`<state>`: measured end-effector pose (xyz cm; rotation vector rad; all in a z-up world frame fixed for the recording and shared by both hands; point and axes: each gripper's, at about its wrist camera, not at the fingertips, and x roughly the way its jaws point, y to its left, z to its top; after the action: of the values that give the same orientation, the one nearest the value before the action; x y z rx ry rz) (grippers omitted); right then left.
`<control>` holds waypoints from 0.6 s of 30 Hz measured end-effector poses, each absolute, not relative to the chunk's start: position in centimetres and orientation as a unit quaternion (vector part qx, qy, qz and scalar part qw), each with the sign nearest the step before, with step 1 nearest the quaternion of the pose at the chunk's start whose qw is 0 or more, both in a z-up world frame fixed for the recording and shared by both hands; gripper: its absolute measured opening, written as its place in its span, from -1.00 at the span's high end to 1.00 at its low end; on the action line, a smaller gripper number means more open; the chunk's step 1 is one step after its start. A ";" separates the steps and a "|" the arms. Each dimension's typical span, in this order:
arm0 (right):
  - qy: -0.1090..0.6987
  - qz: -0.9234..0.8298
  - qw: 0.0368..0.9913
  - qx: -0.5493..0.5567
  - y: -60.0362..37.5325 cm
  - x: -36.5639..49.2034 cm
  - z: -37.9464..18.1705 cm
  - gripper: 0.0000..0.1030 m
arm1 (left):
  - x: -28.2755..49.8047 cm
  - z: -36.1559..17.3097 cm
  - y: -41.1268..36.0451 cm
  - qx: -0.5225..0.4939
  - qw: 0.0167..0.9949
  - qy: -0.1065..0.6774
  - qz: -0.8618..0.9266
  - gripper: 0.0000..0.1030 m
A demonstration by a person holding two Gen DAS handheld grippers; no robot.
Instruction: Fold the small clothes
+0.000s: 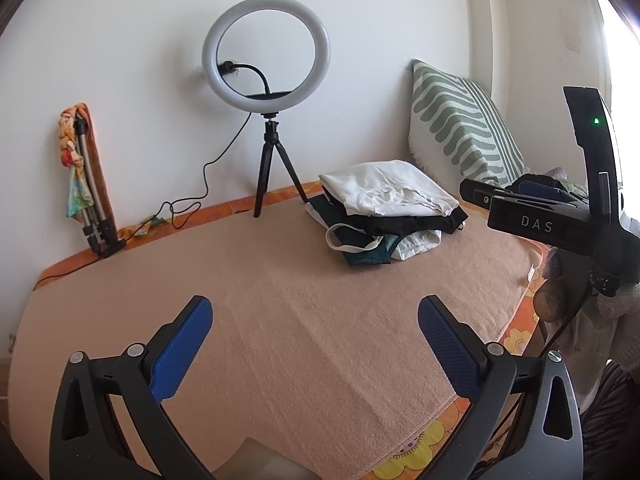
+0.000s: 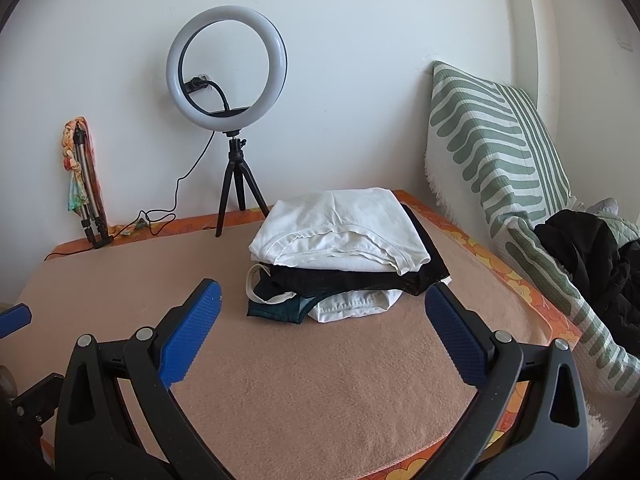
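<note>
Blue-padded jaws of both the left gripper (image 1: 315, 322) and right gripper (image 2: 322, 306) hover spread above the peach blanket (image 2: 304, 392).

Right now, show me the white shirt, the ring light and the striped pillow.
white shirt (image 2: 340, 232), right wrist view, top panel.
ring light (image 2: 226, 65), right wrist view, right rim.
striped pillow (image 2: 492, 148), right wrist view, front face.

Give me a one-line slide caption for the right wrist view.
Open right gripper faces a stack of folded clothes on the peach blanket, ring light behind.

Bed (image 2: 280, 380) under peach blanket, folded clothes stack (image 2: 344, 256), ring light tripod (image 2: 236, 184), striped pillow (image 2: 500, 160)
</note>
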<state>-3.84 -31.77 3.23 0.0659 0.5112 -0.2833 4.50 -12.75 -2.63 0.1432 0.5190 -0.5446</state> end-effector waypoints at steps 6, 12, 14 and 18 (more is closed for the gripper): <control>0.251 -0.138 0.958 0.032 -31.7 -3.8 3.3 -1.00 | 4.5 -2.6 -12.8 0.070 0.927 0.254 -0.266 -0.99; 0.251 -0.137 0.958 0.032 -31.6 -3.7 3.4 -1.00 | 4.5 -2.6 -12.8 0.071 0.928 0.253 -0.265 -0.99; 0.251 -0.137 0.958 0.032 -31.6 -3.7 3.4 -1.00 | 4.4 -2.6 -12.8 0.071 0.928 0.253 -0.265 -0.99; 0.251 -0.137 0.958 0.032 -31.7 -3.7 3.4 -1.00 | 4.5 -2.7 -12.8 0.072 0.928 0.253 -0.265 -0.99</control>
<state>-3.69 -31.66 3.36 0.0649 0.5092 -0.2772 4.47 -12.84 -2.68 0.1469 0.5195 -0.5422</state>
